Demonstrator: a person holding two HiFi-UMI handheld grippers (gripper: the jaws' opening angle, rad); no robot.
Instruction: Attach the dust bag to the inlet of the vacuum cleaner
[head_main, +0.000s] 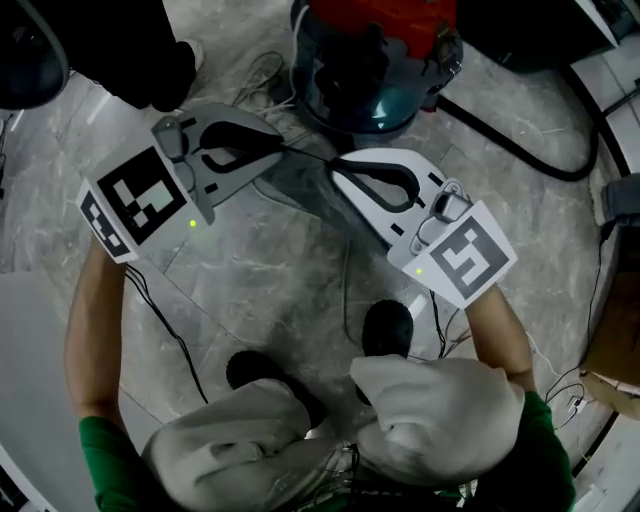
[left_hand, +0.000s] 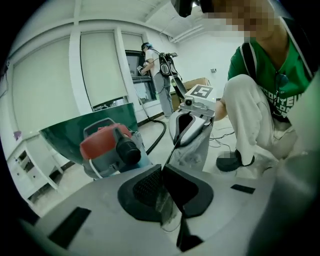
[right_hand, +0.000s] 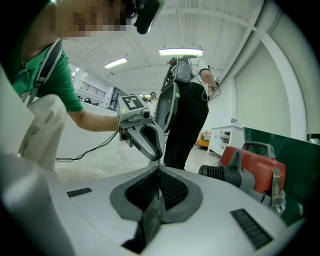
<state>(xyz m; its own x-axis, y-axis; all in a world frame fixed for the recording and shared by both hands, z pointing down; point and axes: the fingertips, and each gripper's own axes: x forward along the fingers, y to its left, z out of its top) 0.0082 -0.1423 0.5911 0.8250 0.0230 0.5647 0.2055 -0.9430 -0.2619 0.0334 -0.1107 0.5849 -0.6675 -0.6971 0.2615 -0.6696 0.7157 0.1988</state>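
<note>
Your left gripper is closed, its dark ribbed pads pinching a thin, translucent fold of the dust bag. In the left gripper view the fold lies creased between the pads, and the bag's upper edge runs as a taut line up to the other tool. Your right gripper is likewise clamped on the dust bag, with a grey strip of it hanging below the closed pads in the right gripper view. In the head view the left gripper sits upper left of centre and the right gripper just right of centre. Their tips face each other and stand near one another. The dust bag sags between and below them as a grey sheet, clear of the floor. Each tool carries its marker cube at the rear, towards your forearms. The vacuum cleaner, with a red top over a teal drum, stands at the top centre of the head view, just beyond the bag and apart from it. Its black ribbed inlet projects from under the red top and appears at the right of the right gripper view; the bag does not touch it. A black hose curves across the floor at the upper right. Your knees in pale trousers and one black shoe fill the lower part of the head view. A standing person appears behind the left gripper in the right gripper view.
</note>
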